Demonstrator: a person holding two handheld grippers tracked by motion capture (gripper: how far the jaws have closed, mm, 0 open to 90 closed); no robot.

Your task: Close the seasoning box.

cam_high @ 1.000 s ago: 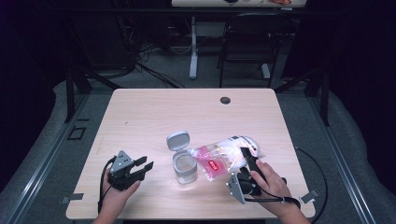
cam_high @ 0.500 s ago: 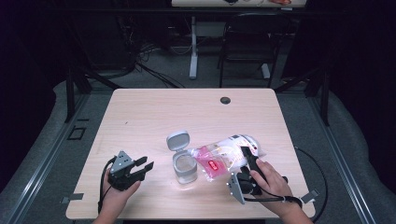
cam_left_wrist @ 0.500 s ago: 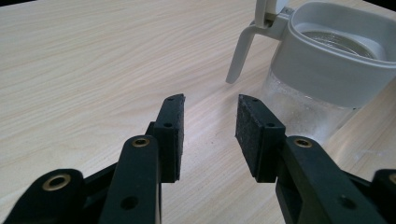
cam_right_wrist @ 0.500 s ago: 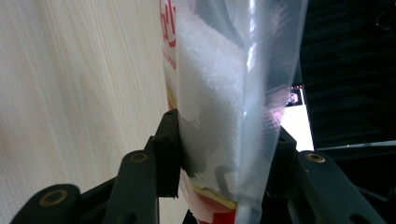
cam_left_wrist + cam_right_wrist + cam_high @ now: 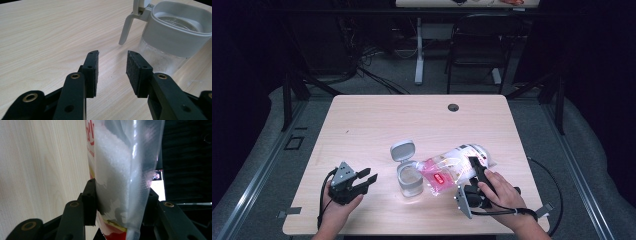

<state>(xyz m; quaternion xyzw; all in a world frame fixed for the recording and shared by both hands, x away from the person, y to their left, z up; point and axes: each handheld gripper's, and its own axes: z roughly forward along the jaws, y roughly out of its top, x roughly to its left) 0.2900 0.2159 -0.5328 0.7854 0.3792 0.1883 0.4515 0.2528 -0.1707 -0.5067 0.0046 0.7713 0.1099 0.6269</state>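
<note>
Gripping clear bag [image 5: 117,177], white granules inside, red label, w/ right gripper [image 5: 117,202]

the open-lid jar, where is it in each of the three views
High view: jar at table centre-front, between the two grippers, lid flipped up behind.
Left gripper view: jar at upper right, beyond the open jaws.
Right gripper view: not in it; the bag sits between the jaws.
Shared landmark: the light wooden table.
</note>
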